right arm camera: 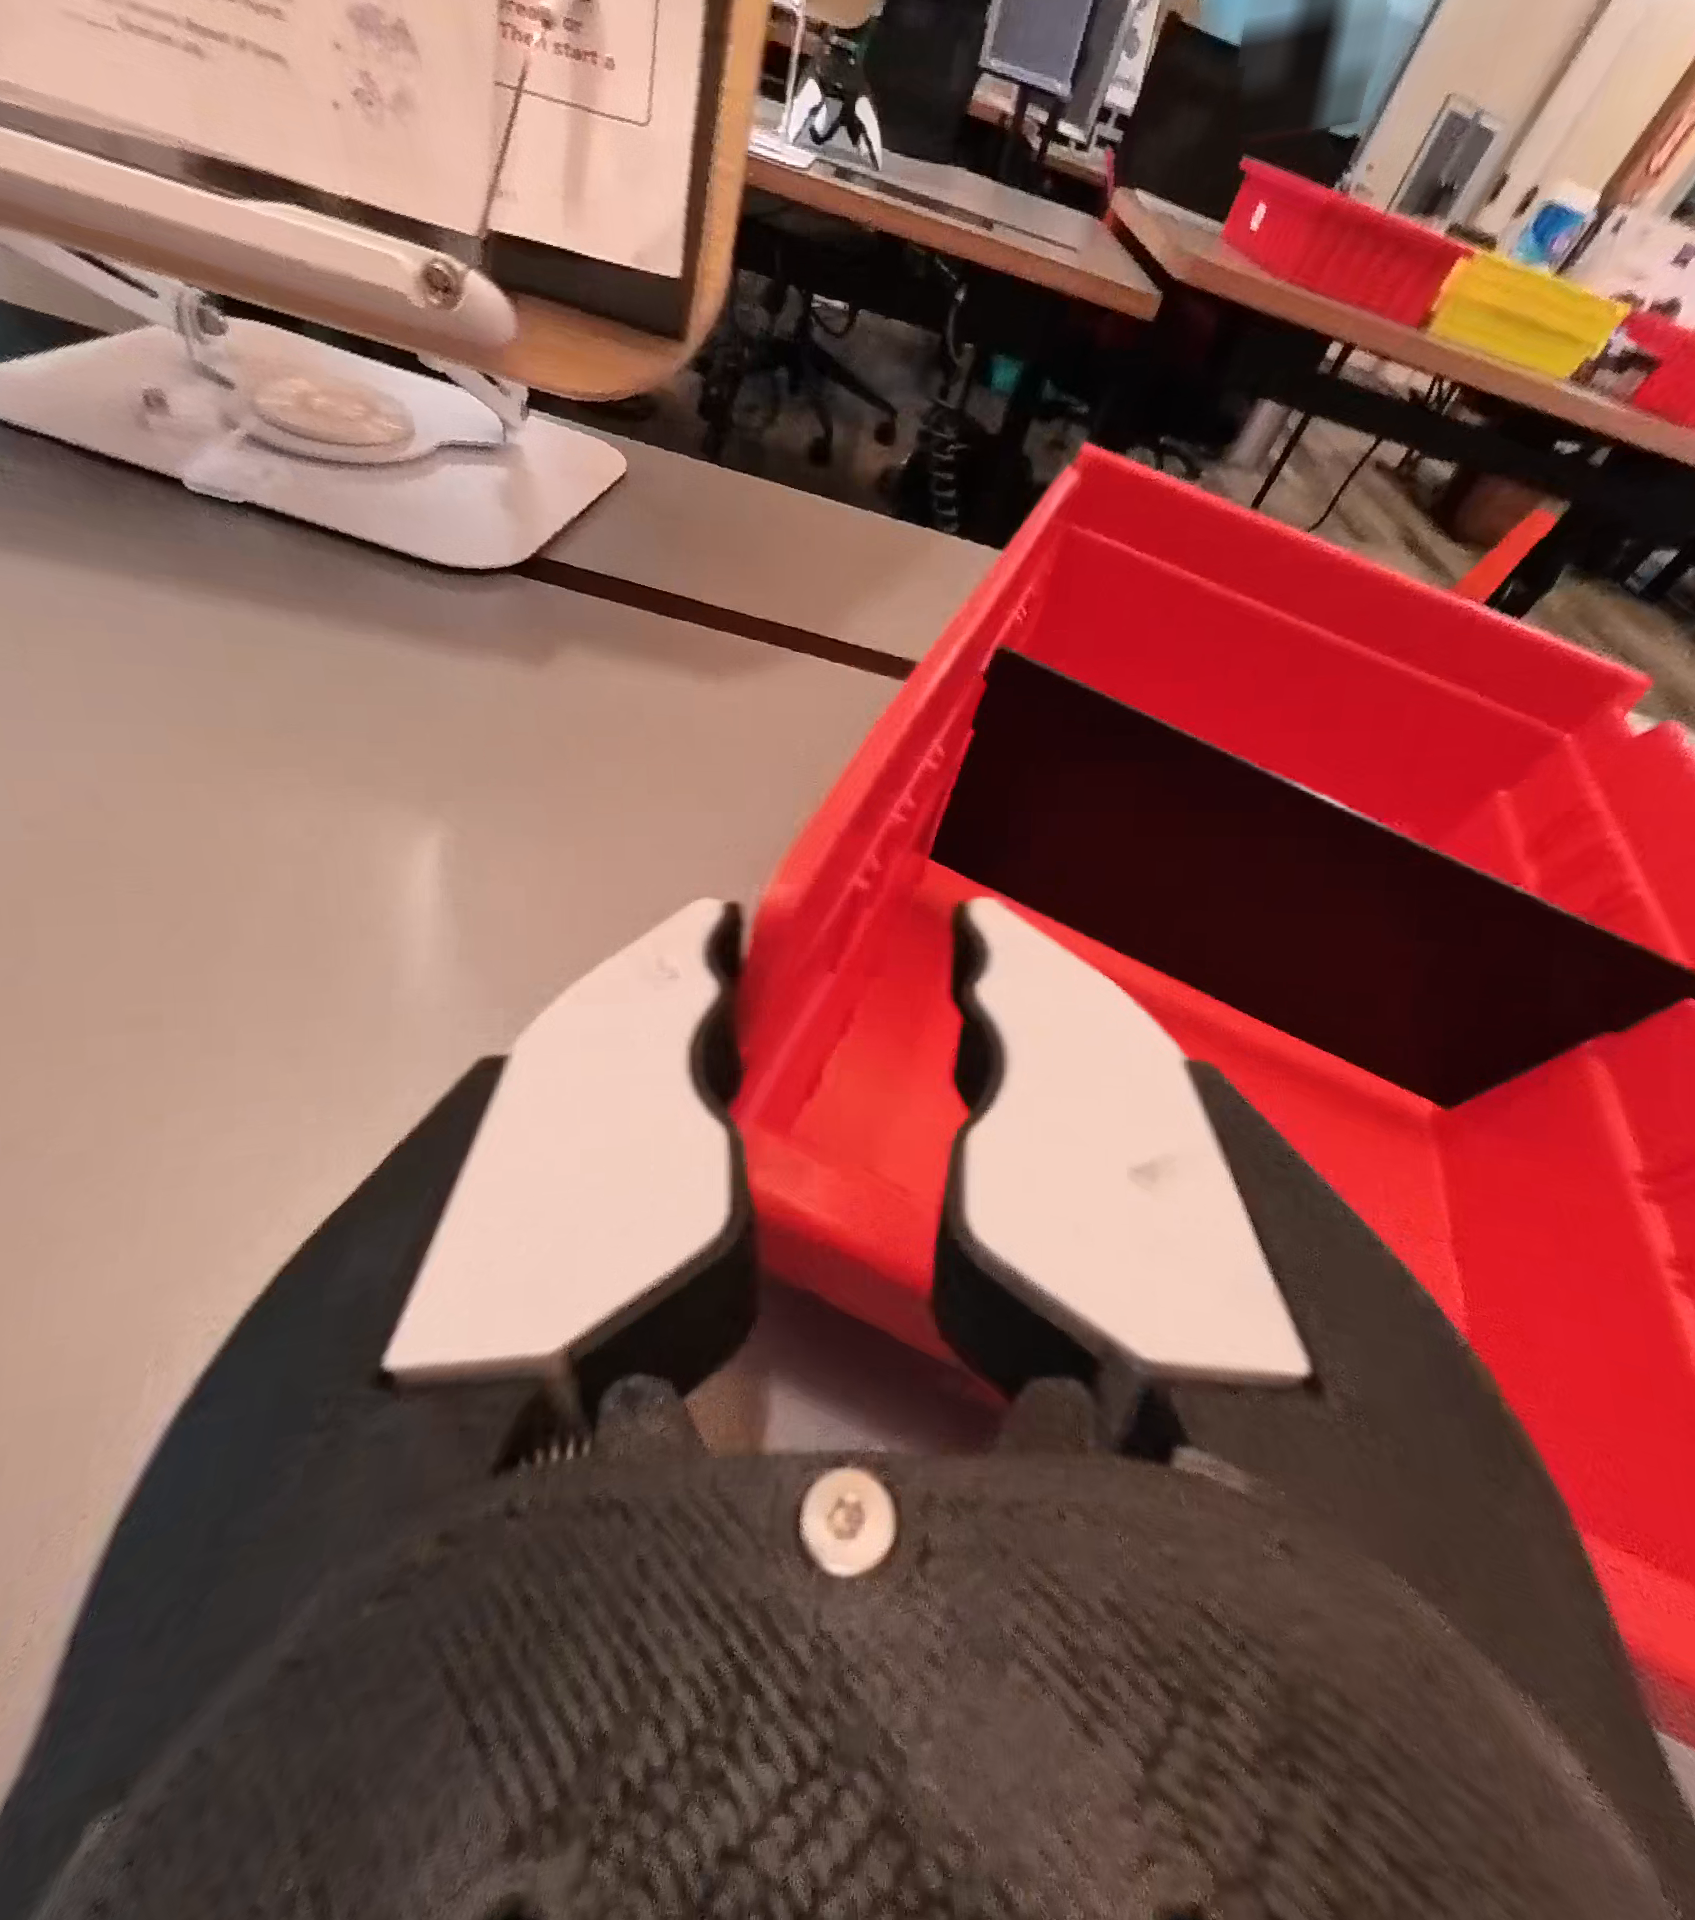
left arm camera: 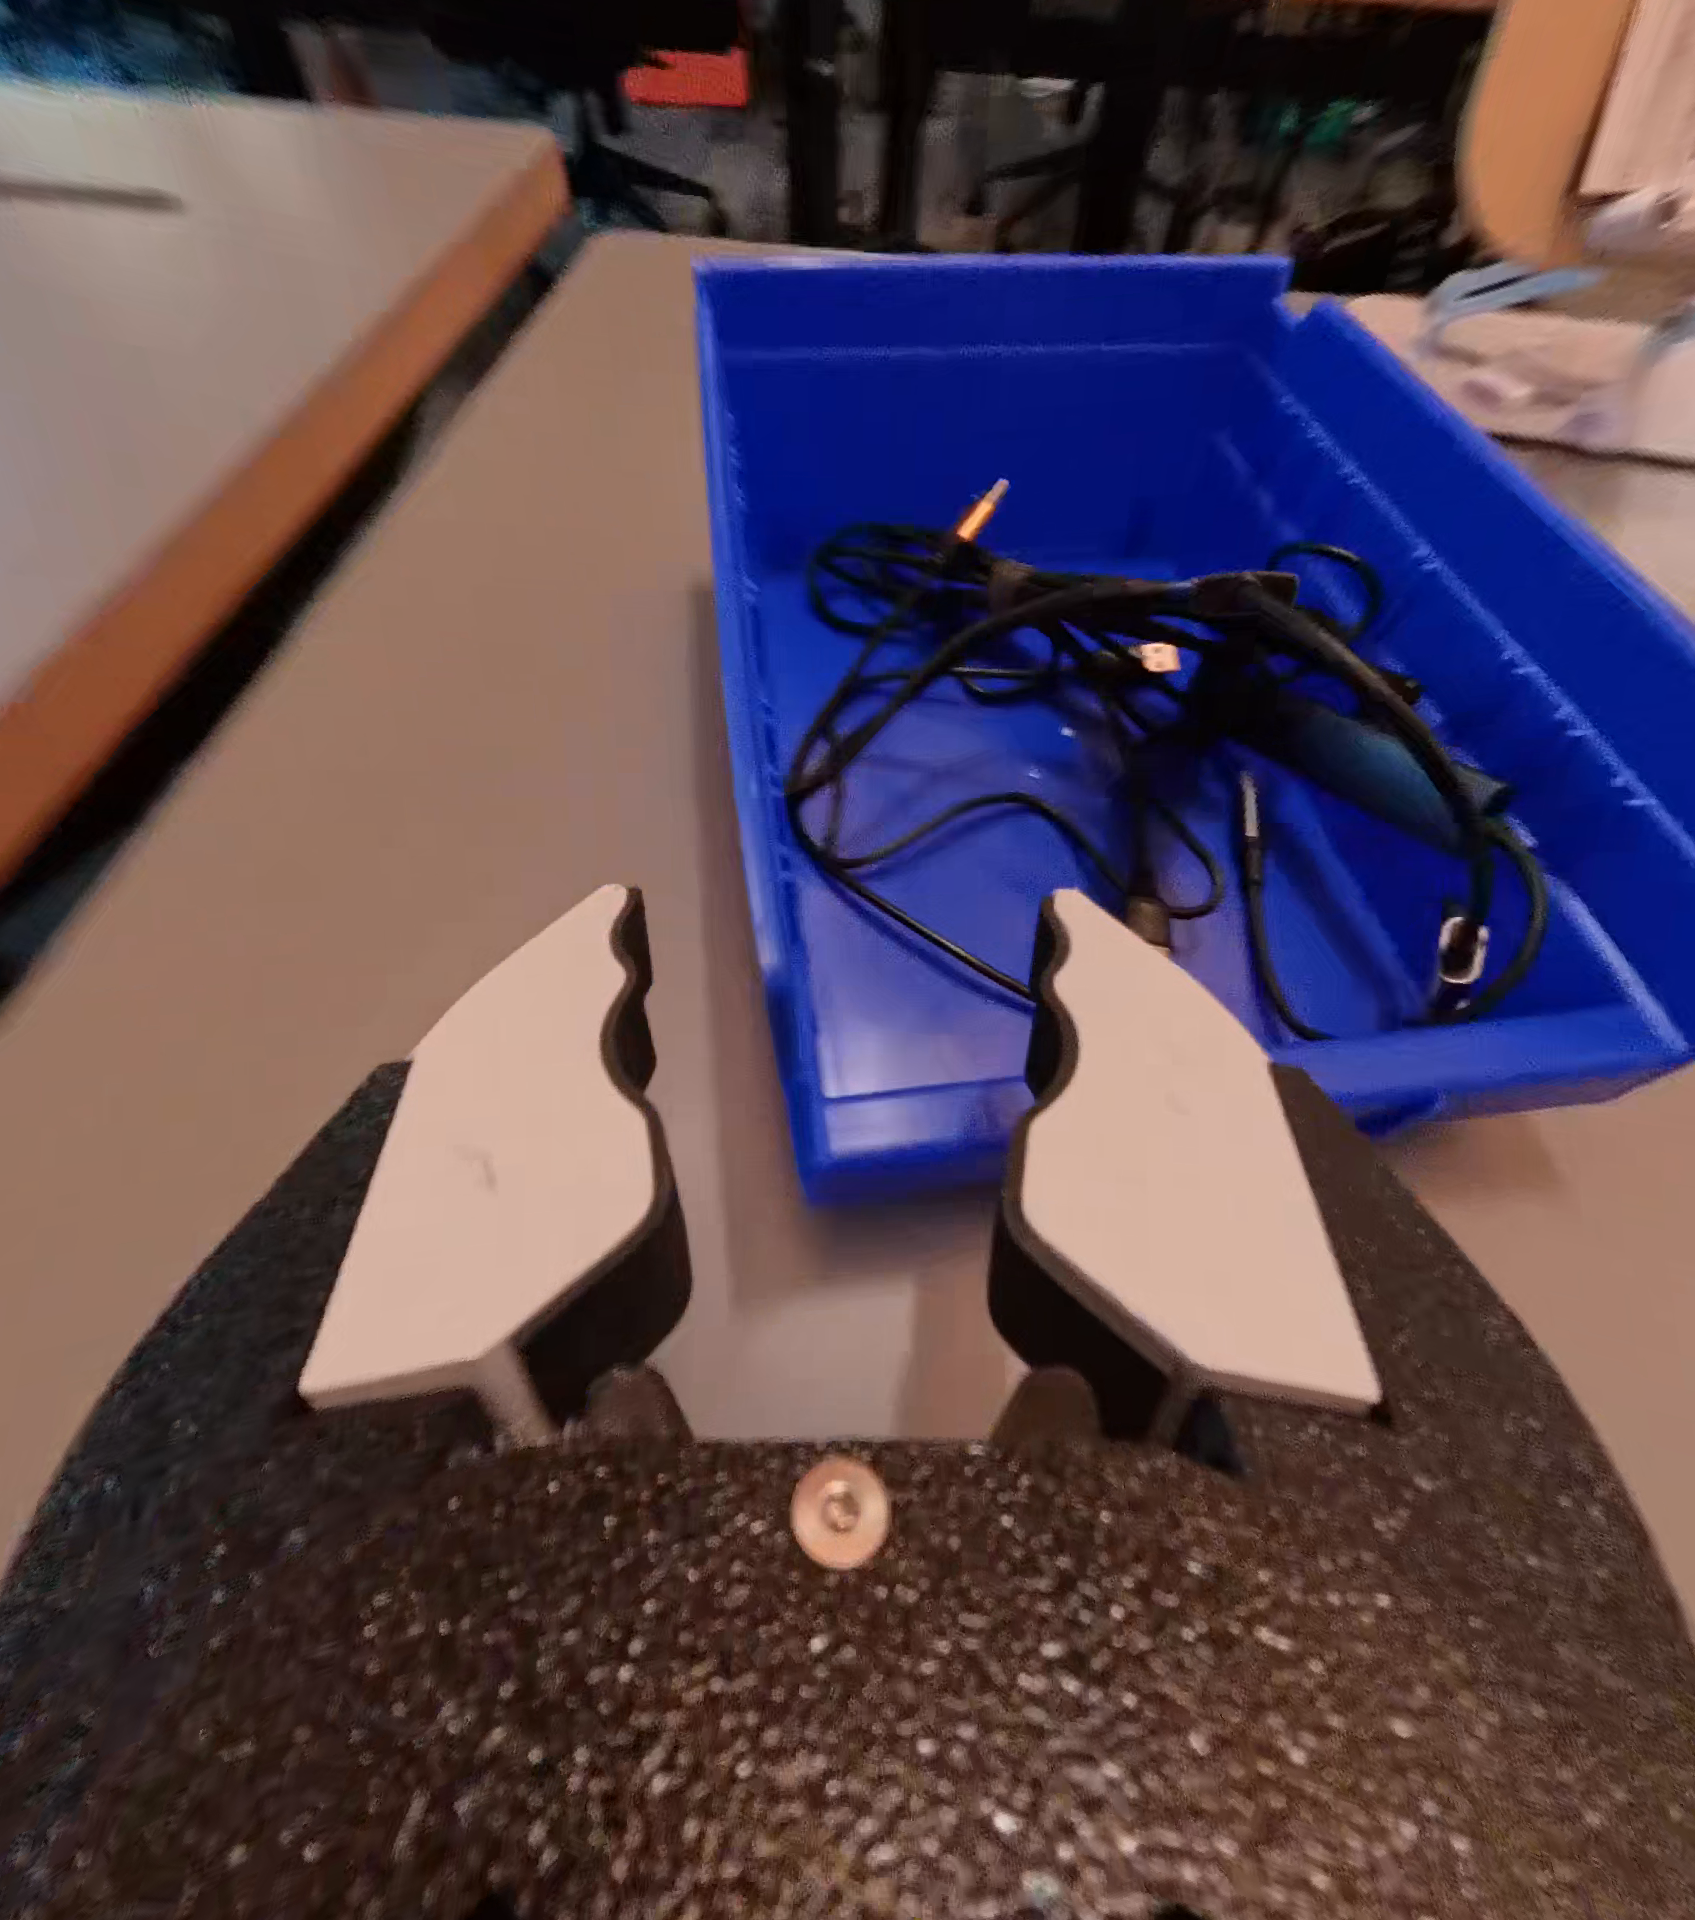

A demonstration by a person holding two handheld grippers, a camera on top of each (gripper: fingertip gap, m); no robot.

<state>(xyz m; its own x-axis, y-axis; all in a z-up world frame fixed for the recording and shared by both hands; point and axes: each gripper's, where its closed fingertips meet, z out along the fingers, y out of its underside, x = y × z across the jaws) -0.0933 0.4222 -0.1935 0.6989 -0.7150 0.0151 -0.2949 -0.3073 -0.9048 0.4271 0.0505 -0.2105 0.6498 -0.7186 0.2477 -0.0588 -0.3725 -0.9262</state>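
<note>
Plainly parted, left gripper (left arm camera: pixel 841 914) — gap wide, nothing between the fingers (left arm camera: pixel 510 1164), poised over a grey table (left arm camera: pixel 407 790) at the near left corner of a blue bin (left arm camera: pixel 926 343). Right fingertip overlapping the bin's near end in the left wrist view; contact with the wall not clear. Inside the bin, toward its middle and right: a tangle of black cables (left arm camera: pixel 1134 717), one gold-tipped plug (left arm camera: pixel 983 509) pointing far-left, a silver connector (left arm camera: pixel 1461 951) near the right wall. Farther right on the table, a white stand (left arm camera: pixel 1674 395), blurred. Likewise released, right gripper (right arm camera: pixel 848 920) — empty, fingers astride the near left corner of a red bin (right arm camera: pixel 1601 1299), left tip just outside the left wall, right tip over the interior; touching or not, cannot tell. Across the red bin, a black divider (right arm camera: pixel 1290 894), upright, slanting from far left to near right. Far left on the table, white stand base (right arm camera: pixel 282 457) under a tilted board with paper (right arm camera: pixel 407 73). Beyond, on another table, red bins (right arm camera: pixel 1342 249) and a yellow bin (right arm camera: pixel 1518 322).
</note>
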